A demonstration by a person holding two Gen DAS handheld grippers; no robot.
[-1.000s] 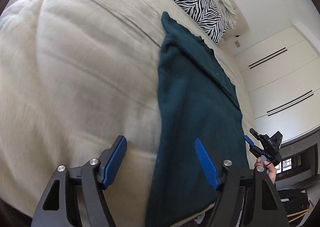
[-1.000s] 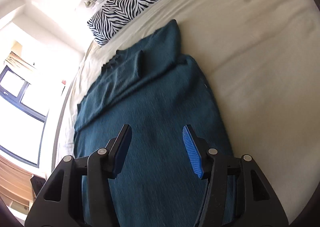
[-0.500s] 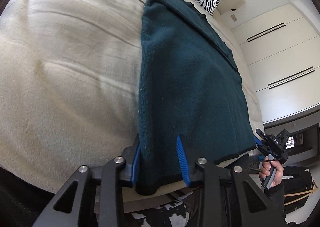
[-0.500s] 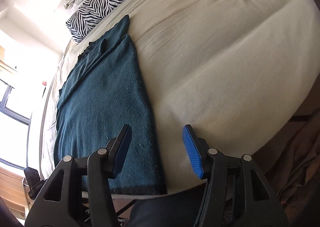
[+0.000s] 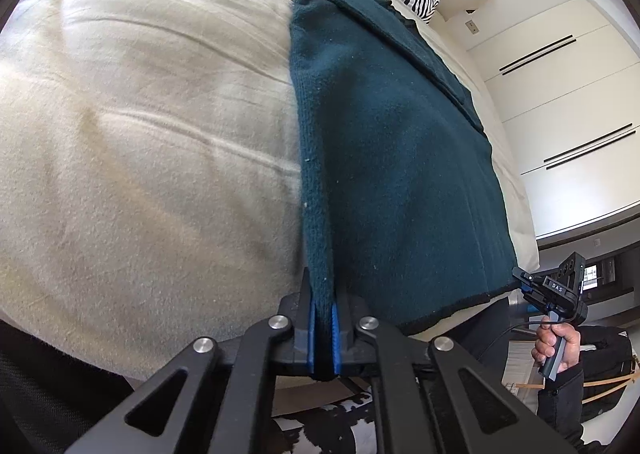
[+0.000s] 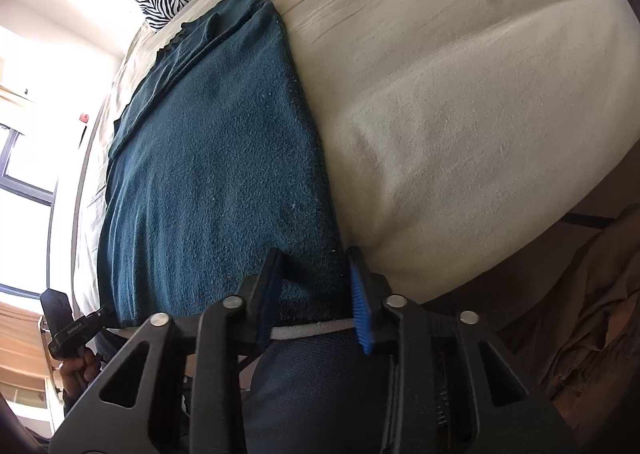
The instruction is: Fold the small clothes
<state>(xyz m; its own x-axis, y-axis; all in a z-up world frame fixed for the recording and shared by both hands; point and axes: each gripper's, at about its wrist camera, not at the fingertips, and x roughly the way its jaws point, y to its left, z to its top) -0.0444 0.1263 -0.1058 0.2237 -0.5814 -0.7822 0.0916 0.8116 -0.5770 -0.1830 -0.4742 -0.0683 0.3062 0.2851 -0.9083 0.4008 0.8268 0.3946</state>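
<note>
Both grippers' blue fingers straddle the fuzzy teal sweater's hem corners.

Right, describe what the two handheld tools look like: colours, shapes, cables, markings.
Both are black, with open triangular cut-outs in the linkage arms and silver round pivot bolts. The left tool and the right tool each have ribbed blue pads on the fingers. Seen from the left wrist, the right one has a black handle, a thin black cable and small white lettering.
</note>
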